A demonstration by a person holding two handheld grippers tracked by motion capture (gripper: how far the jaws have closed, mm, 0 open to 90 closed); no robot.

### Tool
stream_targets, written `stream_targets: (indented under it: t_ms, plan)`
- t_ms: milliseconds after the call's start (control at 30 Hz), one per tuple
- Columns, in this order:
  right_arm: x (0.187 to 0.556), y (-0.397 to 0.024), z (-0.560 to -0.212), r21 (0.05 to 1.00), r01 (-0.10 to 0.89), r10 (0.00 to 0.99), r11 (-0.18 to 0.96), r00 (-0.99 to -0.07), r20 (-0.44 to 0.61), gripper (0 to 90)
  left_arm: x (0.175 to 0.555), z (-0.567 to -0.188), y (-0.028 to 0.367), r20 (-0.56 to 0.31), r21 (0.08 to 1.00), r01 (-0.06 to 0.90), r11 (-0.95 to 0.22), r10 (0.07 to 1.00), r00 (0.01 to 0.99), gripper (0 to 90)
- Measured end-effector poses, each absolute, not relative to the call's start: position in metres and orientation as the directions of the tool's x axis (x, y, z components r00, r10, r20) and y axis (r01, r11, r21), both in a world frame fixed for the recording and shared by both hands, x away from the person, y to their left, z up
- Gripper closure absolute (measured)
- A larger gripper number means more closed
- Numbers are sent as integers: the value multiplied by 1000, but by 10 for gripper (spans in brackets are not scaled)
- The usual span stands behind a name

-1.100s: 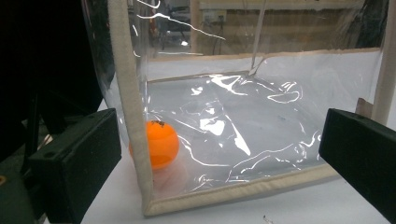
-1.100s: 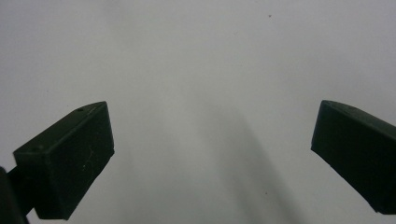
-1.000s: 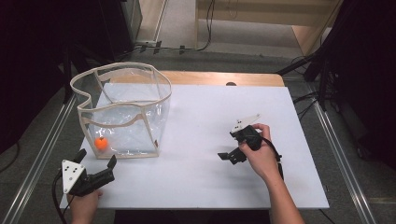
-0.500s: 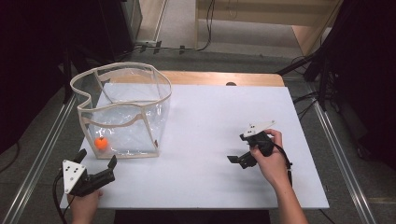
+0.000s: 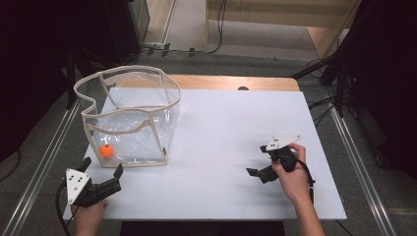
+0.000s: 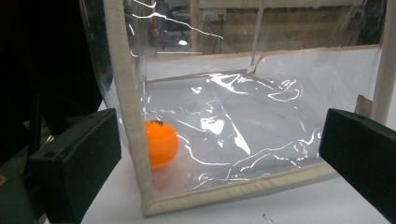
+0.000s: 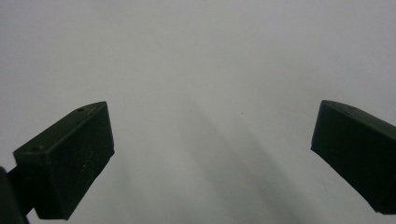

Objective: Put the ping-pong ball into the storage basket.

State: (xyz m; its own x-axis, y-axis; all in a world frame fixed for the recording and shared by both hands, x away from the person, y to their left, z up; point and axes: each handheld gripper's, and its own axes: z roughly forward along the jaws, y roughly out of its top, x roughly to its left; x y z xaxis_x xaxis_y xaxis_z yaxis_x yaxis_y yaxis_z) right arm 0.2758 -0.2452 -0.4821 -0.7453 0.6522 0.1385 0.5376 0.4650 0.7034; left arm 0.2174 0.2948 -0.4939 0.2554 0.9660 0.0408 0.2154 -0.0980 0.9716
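**Both grippers open, ball in bag**

Left gripper (image 5: 102, 175), lower left of high view, jaws wide apart, aimed at clear plastic bag (image 5: 129, 118) just ahead. Left gripper view adds detail: orange ball (image 6: 159, 143) sits inside bag's near corner, behind beige seam, left of frame centre. Right gripper (image 5: 256, 166), lower right, jaws spread, empty, tilted down over white tabletop (image 5: 231, 132), hand (image 5: 291, 177) wrapped round it.
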Motion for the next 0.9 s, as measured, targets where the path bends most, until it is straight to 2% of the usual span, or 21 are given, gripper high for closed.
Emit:
stream_targets:
  t_ms: [900]
  plan:
    - [248,-288,-496,742,556,711,374,-686,155,0,217,-494,294,48,971,216,-105,966,255,0]
